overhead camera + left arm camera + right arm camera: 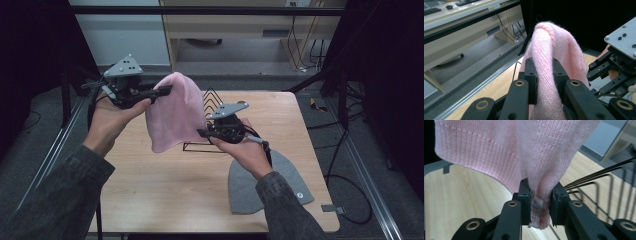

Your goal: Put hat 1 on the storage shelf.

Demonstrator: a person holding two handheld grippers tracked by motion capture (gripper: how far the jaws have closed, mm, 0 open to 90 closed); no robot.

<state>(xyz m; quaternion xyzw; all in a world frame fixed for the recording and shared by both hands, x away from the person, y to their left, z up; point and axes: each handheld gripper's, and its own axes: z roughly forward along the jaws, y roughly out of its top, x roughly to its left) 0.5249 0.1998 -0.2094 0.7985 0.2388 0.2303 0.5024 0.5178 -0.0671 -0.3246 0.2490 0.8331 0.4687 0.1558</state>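
Two hand-held grippers are sharing one pink hat (174, 112), lifted above the table's (165, 185) far middle; the left hand-held gripper (162, 91) is pinching its upper edge, the right hand-held gripper (201, 133) is pinching the lower rim by the label (535, 213). Its long axis is hanging steeply between them, just before the wire rack (212, 100); a grey hat (245, 187) is lying near the right front corner.

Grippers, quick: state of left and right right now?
Left gripper: shut on the pink knitted beanie, pinching a fold of it.
Right gripper: shut on the same beanie, at its edge by the white label.
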